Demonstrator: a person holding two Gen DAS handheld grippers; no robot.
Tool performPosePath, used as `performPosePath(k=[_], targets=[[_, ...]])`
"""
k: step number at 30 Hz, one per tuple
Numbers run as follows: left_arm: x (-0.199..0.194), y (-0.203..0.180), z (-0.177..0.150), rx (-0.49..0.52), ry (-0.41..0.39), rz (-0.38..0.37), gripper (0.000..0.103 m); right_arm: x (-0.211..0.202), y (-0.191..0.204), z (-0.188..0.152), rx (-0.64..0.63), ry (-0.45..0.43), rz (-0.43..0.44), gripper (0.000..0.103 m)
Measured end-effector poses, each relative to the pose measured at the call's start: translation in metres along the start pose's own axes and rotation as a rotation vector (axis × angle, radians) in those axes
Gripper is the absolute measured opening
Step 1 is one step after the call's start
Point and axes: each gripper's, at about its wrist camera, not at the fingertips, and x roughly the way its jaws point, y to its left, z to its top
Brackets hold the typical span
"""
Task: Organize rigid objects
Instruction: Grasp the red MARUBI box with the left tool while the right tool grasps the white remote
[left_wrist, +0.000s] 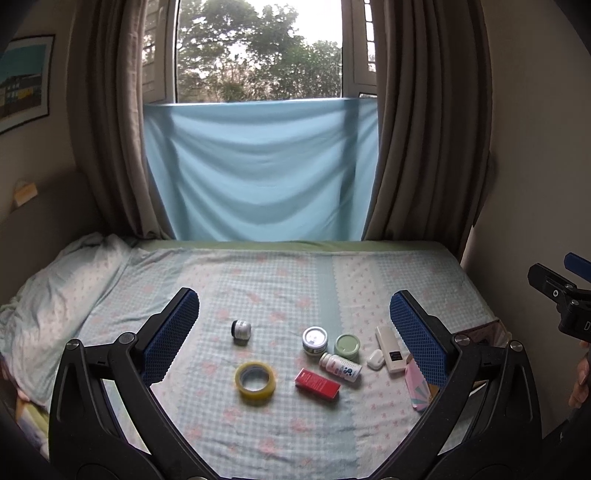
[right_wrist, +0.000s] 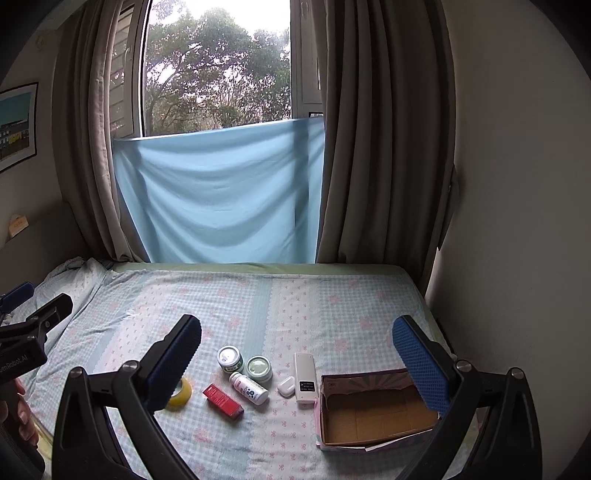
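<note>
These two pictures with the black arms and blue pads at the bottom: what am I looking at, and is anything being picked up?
No robot here: a person holds a two-finger tool in each hand, each with a camera looking along its fingers. One picture is from the left tool, the other from the right tool. Both are open and hold nothing.

They hover over a bed with a checked sheet. On it lie a tape roll, a red box, a white bottle on its side, a silver-topped tin, a green-lidded jar, a small dark-capped jar, a white earbud case and a white remote. An empty cardboard box sits beside the remote, probably where things will go.
</note>
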Motion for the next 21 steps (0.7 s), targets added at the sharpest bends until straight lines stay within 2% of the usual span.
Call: performPosePath(k=[10, 17, 21], targets=[[0.102, 0.024, -0.030, -0.101, 0.253, 0.049, 0.103, 0.114, -0.012, 0.002, -0.037, 0.235, 0.114, 0.103], [0.193, 0.024, -0.062, -0.224, 0.443, 0.037, 0.103, 0.225, -0.027, -0.006, -0.034, 0.430, 0.187, 0.103], [0.249, 0.016, -0.093, -0.295, 0.553, 0.050, 0.103, 0.299, -0.036, -0.021, -0.025, 0.577, 0.248, 0.103]])
